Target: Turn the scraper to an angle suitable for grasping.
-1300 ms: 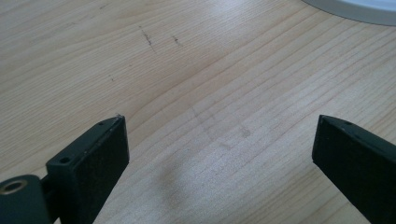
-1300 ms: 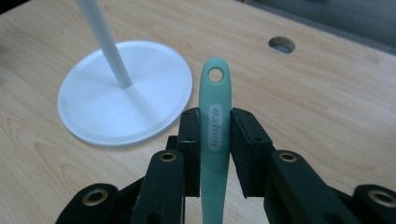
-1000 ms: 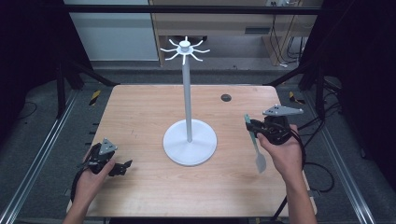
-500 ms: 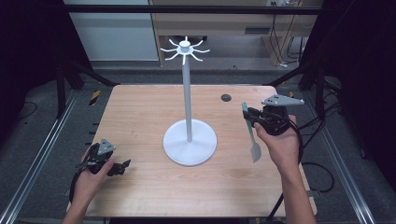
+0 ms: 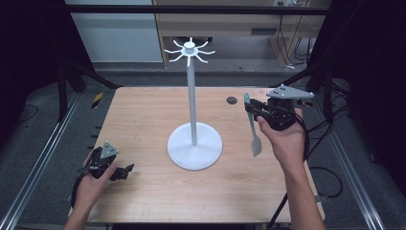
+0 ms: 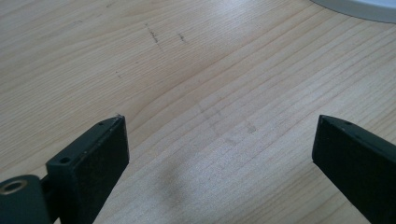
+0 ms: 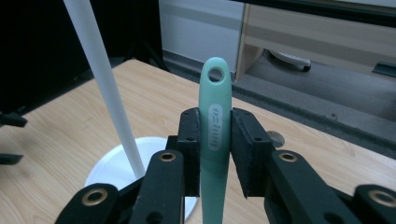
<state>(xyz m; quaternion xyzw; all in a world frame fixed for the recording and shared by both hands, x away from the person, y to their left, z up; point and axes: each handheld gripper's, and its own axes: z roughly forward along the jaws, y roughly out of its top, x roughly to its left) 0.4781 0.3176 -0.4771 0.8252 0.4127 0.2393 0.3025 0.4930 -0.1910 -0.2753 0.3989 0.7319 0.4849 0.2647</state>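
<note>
A pale green spatula (image 5: 252, 125) hangs blade down above the table's right side, with my right gripper (image 5: 258, 111) shut on its handle. In the right gripper view the handle (image 7: 215, 128) stands upright between the two pads, its hanging hole above them. A white hook stand (image 5: 192, 96) rises from a round base (image 5: 195, 145) at the table's middle, with several hooks at its top; it is left of the spatula and apart from it. My left gripper (image 5: 125, 170) rests low at the front left, jaws open over bare wood (image 6: 219, 121).
A small dark round disc (image 5: 231, 100) lies on the wooden table (image 5: 143, 115) behind the stand, to the right. Metal rails run along both table sides. A cable trails from the right gripper off the right edge.
My right gripper has risen with the spatula and drifted slightly toward the far side. The left gripper has stayed put.
</note>
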